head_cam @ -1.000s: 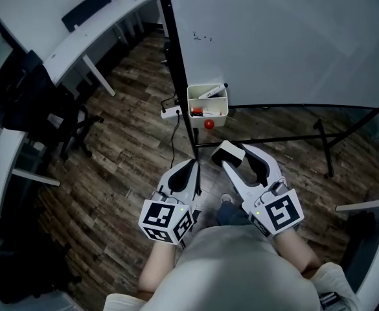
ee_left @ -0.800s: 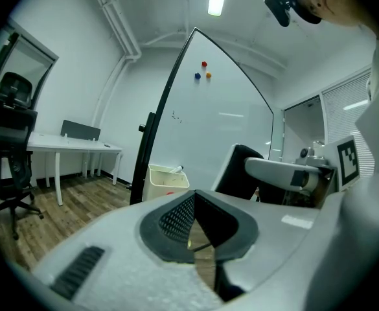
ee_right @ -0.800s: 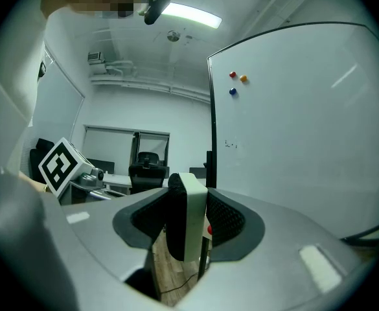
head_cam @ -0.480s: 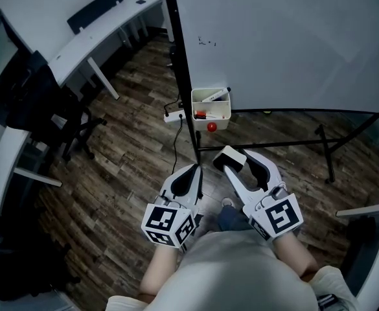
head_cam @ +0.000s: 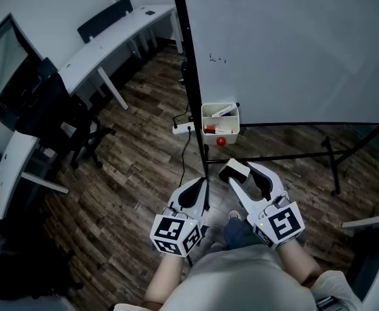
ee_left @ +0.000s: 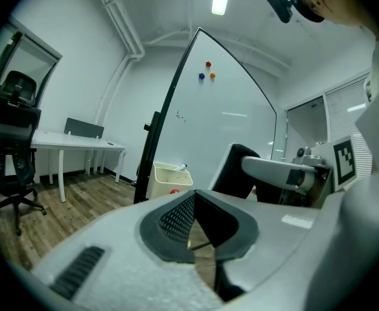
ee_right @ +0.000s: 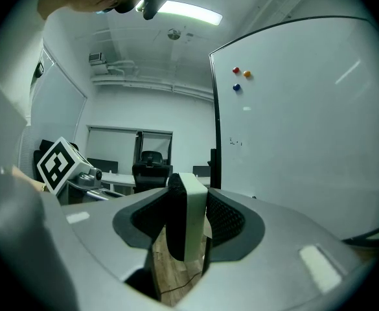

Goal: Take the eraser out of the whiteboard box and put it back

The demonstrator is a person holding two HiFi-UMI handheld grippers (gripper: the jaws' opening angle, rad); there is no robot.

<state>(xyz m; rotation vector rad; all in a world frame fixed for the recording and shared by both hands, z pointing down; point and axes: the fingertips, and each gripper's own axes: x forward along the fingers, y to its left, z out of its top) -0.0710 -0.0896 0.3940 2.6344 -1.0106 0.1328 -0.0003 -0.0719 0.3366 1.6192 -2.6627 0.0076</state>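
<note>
The right gripper (head_cam: 242,171) has its fingers pinching the eraser (ee_right: 190,218), which stands on edge at the fingertips, dark felt against one pad and white back against the other. Just beside it, the left gripper (head_cam: 197,185) has its fingers pressed together with nothing between them. The whiteboard box (head_cam: 234,127) hangs at the lower corner of the whiteboard (head_cam: 293,50), well ahead of both sets of fingertips, with markers (head_cam: 221,111) lying inside.

The whiteboard box (head_cam: 220,120) hangs at the whiteboard (head_cam: 293,50)'s lower left corner. Before it the eraser (head_cam: 236,169) sits between the right tongs (head_cam: 241,173), the left tongs (head_cam: 193,194) just beside.
</note>
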